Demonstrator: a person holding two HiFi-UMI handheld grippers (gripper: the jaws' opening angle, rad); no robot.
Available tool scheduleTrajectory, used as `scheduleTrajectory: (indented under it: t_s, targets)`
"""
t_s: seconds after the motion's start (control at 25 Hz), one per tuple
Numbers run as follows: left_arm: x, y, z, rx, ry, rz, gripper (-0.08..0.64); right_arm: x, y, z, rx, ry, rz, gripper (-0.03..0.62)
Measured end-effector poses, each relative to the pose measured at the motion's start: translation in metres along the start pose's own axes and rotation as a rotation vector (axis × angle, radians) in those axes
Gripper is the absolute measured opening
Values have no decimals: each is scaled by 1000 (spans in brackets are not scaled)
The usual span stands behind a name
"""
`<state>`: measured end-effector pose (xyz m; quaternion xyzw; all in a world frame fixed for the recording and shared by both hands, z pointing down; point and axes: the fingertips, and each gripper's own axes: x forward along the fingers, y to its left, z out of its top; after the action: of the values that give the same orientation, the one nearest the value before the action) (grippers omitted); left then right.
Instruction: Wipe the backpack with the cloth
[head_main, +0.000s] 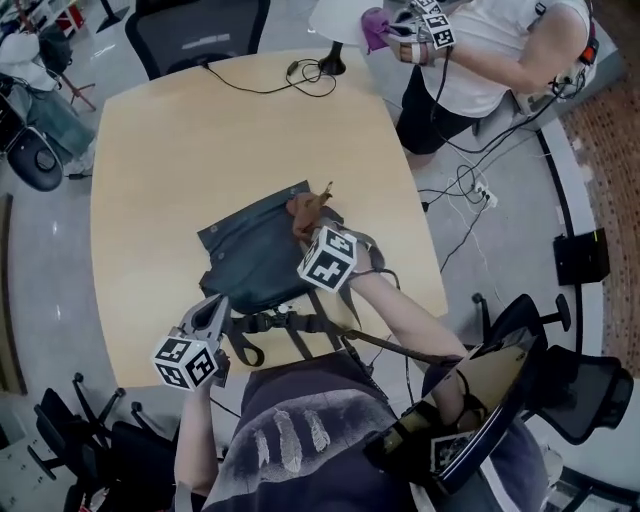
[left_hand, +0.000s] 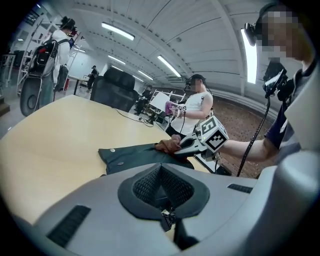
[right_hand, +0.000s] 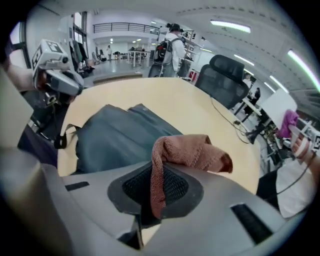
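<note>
**Right gripper** (right_hand: 155, 192): the jaws are closed on a rust-brown knitted cloth (right_hand: 192, 152). The cloth is pinched by one fold and its free end is draped over the jaw tips.

**Dark grey-green fabric backpack** (head_main: 255, 255): it is laid flat just below and ahead of this gripper. The cloth is held at its far right corner.

**Left gripper** (head_main: 213, 310): the jaws are drawn fully together and nothing is gripped. It is positioned at the backpack's near left corner.

**Black webbing straps** (head_main: 270, 325): they are spread along the backpack's near edge, between the two grippers.

**Pale wooden table with rounded corners** (head_main: 200, 140): the backpack is supported on it.

**Thin black cable** (head_main: 262, 88): it is laid on the table well beyond the backpack.

**Black office chair** (head_main: 200, 25): it is placed past the table's far edge.

**Person in a white shirt** (head_main: 490, 50): the person is stationed to the right of the chair. A purple cloth (head_main: 374, 27) is held in a further gripper.
</note>
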<state>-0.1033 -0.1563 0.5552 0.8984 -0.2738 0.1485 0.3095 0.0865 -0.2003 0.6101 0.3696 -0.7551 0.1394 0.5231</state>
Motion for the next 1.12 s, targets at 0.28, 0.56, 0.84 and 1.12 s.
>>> scheduleTrajectory:
  t_s: [0.28, 0.56, 0.84, 1.12]
  targets:
    - [-11, 1, 2, -5, -29, 22, 6, 9, 127, 55, -160, -38, 285, 32]
    - [-32, 10, -1, -24, -61, 77, 6, -14, 203, 103, 30, -225, 691, 31]
    - [-45, 24, -1, -57, -91, 153, 6, -7, 152, 131, 250, -338, 668, 31]
    - [-32, 21, -22, -85, -60, 145, 6, 45, 62, 58, 134, -127, 298, 32]
